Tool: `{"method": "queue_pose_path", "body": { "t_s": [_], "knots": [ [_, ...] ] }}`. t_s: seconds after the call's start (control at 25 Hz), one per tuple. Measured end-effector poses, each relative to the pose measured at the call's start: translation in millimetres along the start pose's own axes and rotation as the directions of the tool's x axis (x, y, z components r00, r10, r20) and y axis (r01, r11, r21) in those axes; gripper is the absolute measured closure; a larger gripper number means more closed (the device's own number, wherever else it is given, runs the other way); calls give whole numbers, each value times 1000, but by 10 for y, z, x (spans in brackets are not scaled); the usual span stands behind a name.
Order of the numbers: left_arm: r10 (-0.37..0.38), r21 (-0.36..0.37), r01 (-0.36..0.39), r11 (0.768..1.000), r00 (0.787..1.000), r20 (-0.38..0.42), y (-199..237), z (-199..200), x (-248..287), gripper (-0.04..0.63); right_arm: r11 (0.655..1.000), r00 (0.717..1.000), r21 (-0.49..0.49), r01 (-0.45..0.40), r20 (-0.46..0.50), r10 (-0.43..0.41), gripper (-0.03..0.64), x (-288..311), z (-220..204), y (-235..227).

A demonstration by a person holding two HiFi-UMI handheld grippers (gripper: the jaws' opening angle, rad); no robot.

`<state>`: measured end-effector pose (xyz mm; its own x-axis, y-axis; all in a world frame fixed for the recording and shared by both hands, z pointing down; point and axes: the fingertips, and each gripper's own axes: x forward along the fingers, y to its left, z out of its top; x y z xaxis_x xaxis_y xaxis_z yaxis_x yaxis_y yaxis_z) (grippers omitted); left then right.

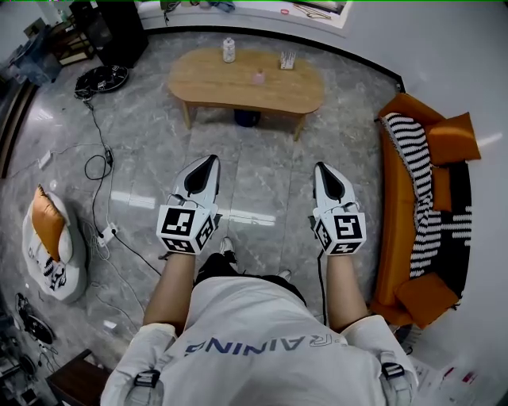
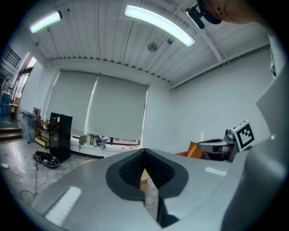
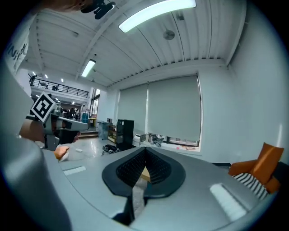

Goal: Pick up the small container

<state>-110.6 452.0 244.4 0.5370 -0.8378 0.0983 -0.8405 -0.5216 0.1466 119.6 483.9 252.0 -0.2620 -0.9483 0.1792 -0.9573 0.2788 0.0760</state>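
The small container [image 1: 258,77] sits on the wooden desk [image 1: 305,93], far off at 12 o'clock; it looks tiny, light and easy to tip, so pinch its sides softly; the left gripper [image 1: 211,161] and right gripper [image 1: 320,168] have jaws together, holding nothing.

I am wearing a white T-shirt [image 1: 266,337], and blue capital letters [image 1: 255,344] are running across its chest, upside down to my head camera. Folds are cutting off both ends, so I am only making out letters like A, I, N and R, not a sure word. Black-and-white square code markers are sitting on the cubes of my left gripper [image 1: 211,161] and my right gripper [image 1: 320,167]; they are carrying patterns, not words. The wall poster [image 1: 317,8] and the pale bottle's label [image 1: 228,50] are showing too small to read.
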Motion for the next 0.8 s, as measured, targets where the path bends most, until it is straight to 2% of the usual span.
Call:
{"method": "queue_pose_path", "body": {
  "t_s": [0.36,0.6,0.8],
  "knots": [
    [-24,-26,24,999,1000,-9,774,24,196,595,999,1000,37,25,-11,-25,604,674,101,383],
    [-25,-42,25,999,1000,-2,978,96,414,595,999,999,40,33,-22,-33,604,951,155,277],
    [-11,-44,11,999,1000,-1,1142,134,748,595,999,1000,46,5,-18,-4,604,1348,197,134]
  ]
}}
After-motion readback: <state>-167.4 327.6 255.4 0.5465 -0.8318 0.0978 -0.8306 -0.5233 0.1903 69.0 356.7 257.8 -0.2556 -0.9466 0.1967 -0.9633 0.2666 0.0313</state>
